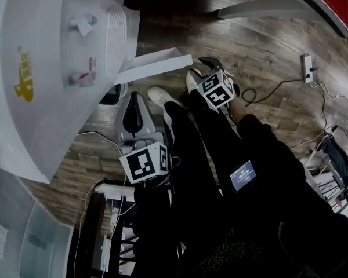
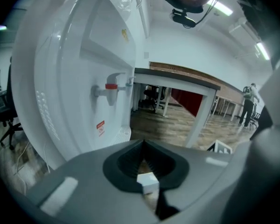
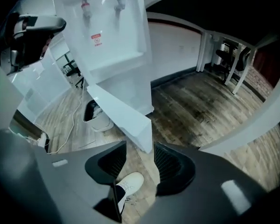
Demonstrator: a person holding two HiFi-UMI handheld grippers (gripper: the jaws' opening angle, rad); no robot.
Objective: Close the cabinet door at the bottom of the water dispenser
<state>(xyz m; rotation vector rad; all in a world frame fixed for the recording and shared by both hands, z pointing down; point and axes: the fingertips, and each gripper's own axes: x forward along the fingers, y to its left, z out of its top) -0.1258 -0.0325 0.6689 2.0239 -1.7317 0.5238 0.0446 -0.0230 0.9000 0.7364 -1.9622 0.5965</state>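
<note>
The white water dispenser [image 1: 46,68] fills the left of the head view, with two taps on its front. Its bottom cabinet door [image 1: 156,62] stands open and sticks out over the wooden floor. My right gripper [image 1: 211,62] hangs just beyond the door's free end. In the right gripper view the door [image 3: 123,118] slants down toward me; its corner lies at the mouth of my open right gripper [image 3: 140,160], touching neither pad. My left gripper [image 1: 133,112] is nearer me, beside the dispenser's base. Its jaws meet at the tip in the left gripper view [image 2: 142,146], facing the dispenser's [image 2: 74,92] front.
The person's white shoes [image 1: 159,96] stand on the floor right below the door. A power strip [image 1: 307,68] with cables lies at the right. A white table leg [image 1: 261,7] runs along the top. A thin cable [image 3: 74,120] trails by the dispenser's foot.
</note>
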